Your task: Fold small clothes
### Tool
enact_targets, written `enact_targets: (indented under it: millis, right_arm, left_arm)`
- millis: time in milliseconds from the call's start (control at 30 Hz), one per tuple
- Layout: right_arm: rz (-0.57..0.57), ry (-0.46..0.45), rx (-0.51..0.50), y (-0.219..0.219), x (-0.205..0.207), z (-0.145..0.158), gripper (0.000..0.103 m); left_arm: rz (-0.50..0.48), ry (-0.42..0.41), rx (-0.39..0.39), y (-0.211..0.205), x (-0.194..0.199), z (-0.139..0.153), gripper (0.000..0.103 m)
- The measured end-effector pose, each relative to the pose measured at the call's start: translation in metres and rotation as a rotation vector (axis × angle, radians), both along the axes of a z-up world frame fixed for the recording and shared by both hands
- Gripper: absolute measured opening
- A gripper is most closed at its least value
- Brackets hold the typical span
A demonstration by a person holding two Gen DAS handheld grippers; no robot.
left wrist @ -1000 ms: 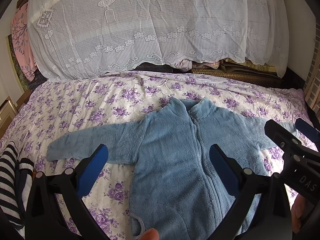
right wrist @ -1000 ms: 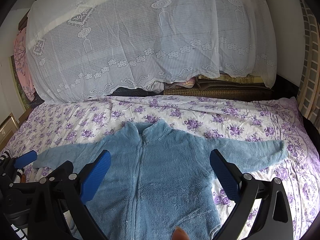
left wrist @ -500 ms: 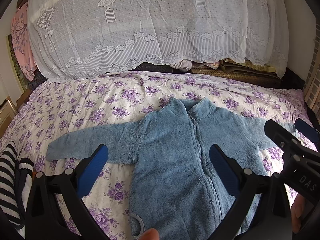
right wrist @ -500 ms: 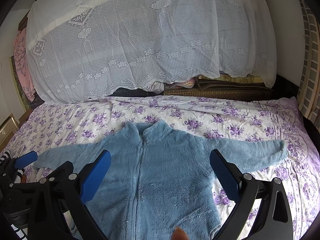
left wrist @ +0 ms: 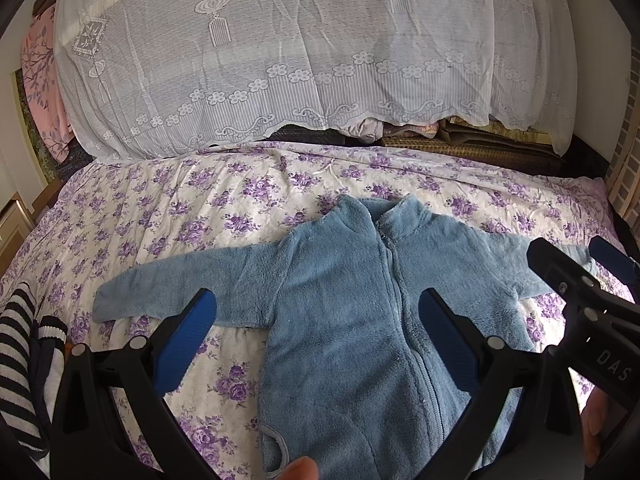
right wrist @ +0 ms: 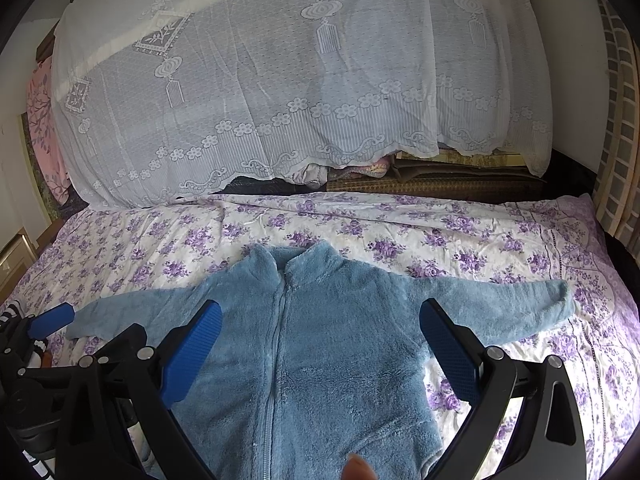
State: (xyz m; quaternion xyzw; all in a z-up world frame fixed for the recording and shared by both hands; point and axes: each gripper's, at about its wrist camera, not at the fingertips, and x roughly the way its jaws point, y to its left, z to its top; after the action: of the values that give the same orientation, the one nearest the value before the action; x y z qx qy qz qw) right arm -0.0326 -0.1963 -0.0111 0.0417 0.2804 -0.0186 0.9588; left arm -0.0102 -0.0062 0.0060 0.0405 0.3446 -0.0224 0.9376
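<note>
A small blue fleece zip jacket [left wrist: 344,304] lies flat, front up, on the floral bedsheet [left wrist: 160,216], both sleeves spread out. It also shows in the right wrist view [right wrist: 328,340]. My left gripper [left wrist: 318,332] is open and empty, held above the jacket's left half. My right gripper [right wrist: 320,344] is open and empty above the jacket's chest. The right gripper shows at the right edge of the left wrist view [left wrist: 580,292]; the left gripper shows at the left edge of the right wrist view [right wrist: 52,320].
A black-and-white striped garment [left wrist: 20,360] lies at the bed's left edge. A tall pile under a white lace cover [left wrist: 304,52] fills the far side of the bed. Dark folded bedding [right wrist: 440,184] sits beneath it.
</note>
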Motion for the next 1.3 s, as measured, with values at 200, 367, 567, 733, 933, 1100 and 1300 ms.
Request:
enact_targets:
  millis: [200,367,567,733,933,1100,1300]
  right_arm:
    - [0.000,0.000,-0.001,0.000,0.000,0.000,0.099]
    - [0.000,-0.002,0.000,0.000,-0.001,-0.001,0.099]
    - [0.000,-0.002,0.001,0.000,-0.001,-0.001,0.100]
    - [0.000,-0.002,0.000,-0.001,-0.001,-0.002,0.100]
    - [-0.003,-0.001,-0.014,-0.004,0.007,-0.001,0.099]
    - [-0.033,-0.038,0.107,-0.049,0.017,-0.011,0.099]
    - [-0.092,0.023,0.179,-0.115,0.031,-0.052,0.099]
  left_arm:
    - [-0.001,0.002,0.000,-0.001,0.000,0.000,0.098]
    - [-0.001,0.001,-0.001,0.000,0.000,0.000,0.099]
    - [-0.001,0.002,-0.001,0.000,0.000,0.000,0.098]
    - [0.000,0.002,-0.001,-0.001,0.000,0.000,0.098]
    - [-0.008,-0.007,-0.025,0.000,0.004,-0.004,0.099]
    - [0.037,0.044,-0.090,0.011,0.035,-0.037,0.099]
    - [0.008,0.114,-0.051,0.000,0.059,-0.073,0.099]
